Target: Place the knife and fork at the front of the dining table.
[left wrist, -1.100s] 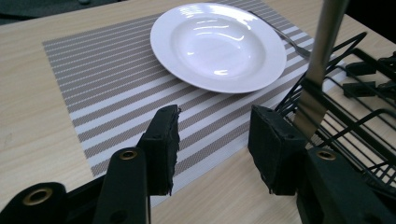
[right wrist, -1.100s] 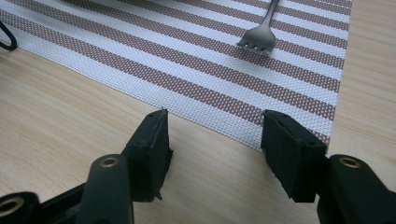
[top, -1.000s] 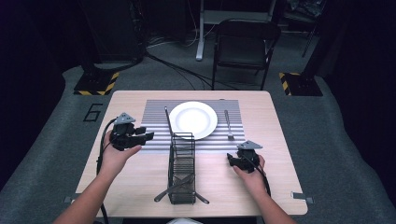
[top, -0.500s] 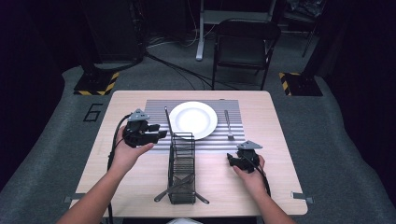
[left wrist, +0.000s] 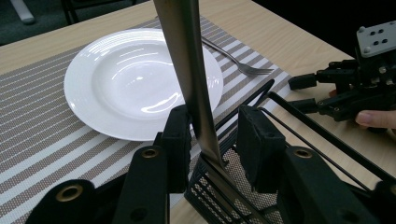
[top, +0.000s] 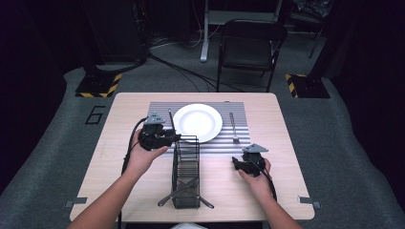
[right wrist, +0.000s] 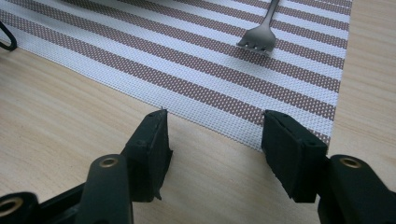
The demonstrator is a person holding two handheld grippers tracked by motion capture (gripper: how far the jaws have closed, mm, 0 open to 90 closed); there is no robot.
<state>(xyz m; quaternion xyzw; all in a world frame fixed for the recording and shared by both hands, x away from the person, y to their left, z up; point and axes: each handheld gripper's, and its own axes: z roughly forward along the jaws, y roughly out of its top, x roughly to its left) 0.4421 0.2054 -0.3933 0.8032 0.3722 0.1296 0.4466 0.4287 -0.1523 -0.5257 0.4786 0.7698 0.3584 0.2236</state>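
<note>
Closing in from the left since a second ago, the left hand-held gripper (left wrist: 210,135) brackets the knife (left wrist: 189,70) standing in the wire caddy (top: 187,174), one pad touching and the grip not yet complete, while the right hand-held gripper (right wrist: 215,144) rests open and empty on the tabletop (right wrist: 56,93).

The high view looks forward and down from above the person's side of the pale wooden table (top: 119,143), far enough back to take in all of it and the floor beyond. The left gripper view sits low and close behind the left claw (left wrist: 210,140), facing across the round white plate (left wrist: 140,79) on the striped brown-and-white placemat (left wrist: 42,121). The right gripper view hovers close over the table, looking down along the right claw (right wrist: 212,144). All three share the placemat and the silver metal fork (right wrist: 259,32).
</note>
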